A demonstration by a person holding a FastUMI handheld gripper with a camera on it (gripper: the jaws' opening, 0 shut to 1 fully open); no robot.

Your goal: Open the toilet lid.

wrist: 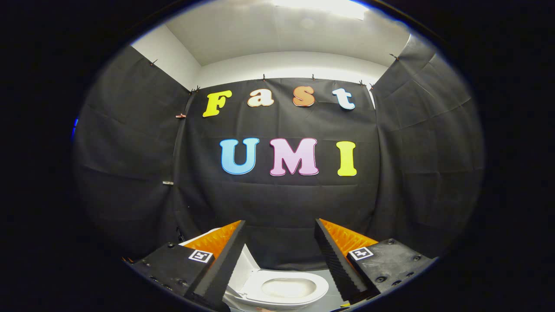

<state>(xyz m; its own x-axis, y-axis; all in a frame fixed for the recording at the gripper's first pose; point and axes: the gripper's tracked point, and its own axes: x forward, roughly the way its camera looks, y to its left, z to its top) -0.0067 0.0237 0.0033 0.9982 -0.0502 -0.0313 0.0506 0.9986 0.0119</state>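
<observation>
Claw [279,225]: fingers spread wide apart, gripping nothing. Each finger has a black ribbed pad with orange backing; a small square black-and-white marker sits on each finger base, no readable text. Below and between the fingers: white toilet [299,299], seat ring and bowl exposed. Toilet lid [243,271] stands raised beside the left finger [219,264], partly hidden behind it. Beyond: black cloth wall [282,203], white ceiling [282,39].
</observation>
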